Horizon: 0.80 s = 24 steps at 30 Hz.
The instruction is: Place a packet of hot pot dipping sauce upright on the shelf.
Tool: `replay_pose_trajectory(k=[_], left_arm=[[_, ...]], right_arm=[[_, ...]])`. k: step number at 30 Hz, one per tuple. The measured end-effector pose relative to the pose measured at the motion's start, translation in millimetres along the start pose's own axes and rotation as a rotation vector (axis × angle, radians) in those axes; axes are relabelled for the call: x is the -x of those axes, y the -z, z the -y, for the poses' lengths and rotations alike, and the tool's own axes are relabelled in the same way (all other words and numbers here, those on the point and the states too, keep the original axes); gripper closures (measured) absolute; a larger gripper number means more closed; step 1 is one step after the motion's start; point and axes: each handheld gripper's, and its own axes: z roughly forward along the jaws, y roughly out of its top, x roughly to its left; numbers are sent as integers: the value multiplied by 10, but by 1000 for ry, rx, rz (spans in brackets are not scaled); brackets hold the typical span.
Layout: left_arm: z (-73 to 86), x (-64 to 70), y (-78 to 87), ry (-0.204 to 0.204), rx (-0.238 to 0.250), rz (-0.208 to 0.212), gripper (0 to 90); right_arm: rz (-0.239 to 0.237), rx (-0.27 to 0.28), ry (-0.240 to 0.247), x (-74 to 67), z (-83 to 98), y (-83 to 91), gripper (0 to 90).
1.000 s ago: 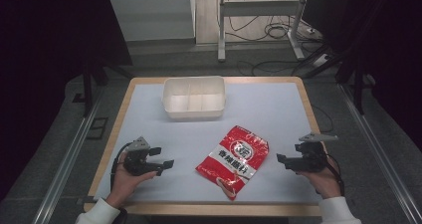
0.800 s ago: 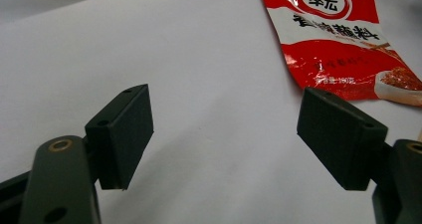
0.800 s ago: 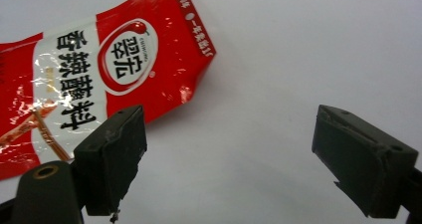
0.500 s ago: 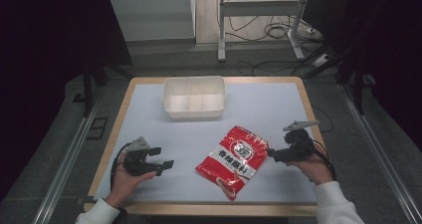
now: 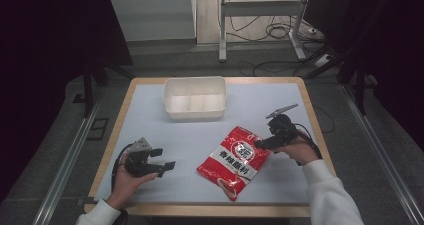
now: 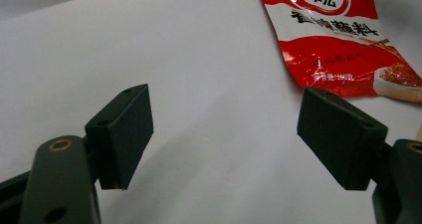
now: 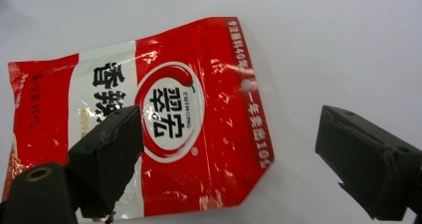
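Note:
A red and white seasoning packet [image 5: 236, 158] lies flat on the white table top, right of centre; its top edge with the hang hole shows in the right gripper view [image 7: 164, 114]. My right gripper [image 5: 259, 144] hovers at the packet's upper right edge, open, with one jaw over the packet and the other over bare table [image 7: 229, 169]. My left gripper [image 5: 165, 166] rests at the front left, open and holding nothing [image 6: 224, 144]. The packet's lower end [image 6: 343, 40] lies beyond the left gripper's jaws.
A white rectangular tub [image 5: 195, 97] with a divider stands at the back centre of the table [image 5: 150, 110]. The table's wooden rim [image 5: 210, 209] runs along the front. Metal rails flank the table on both sides.
My right gripper has moved left and forward from the table's right edge to the packet's upper right edge. The left gripper has stayed put.

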Motion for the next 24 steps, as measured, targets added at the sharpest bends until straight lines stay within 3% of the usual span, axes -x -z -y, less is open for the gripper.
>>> replay_pose_trajectory(k=[5, 9, 24], left_arm=[[1, -11, 12, 3, 5, -1, 219], [3, -10, 23, 7, 10, -2, 219], [2, -8, 11, 2, 3, -1, 217]], right_arm=[[-13, -44, 16, 16, -98, -142, 132], [-30, -81, -6, 67, -142, -252, 138], [-42, -172, -29, 150, -151, -511, 172]])
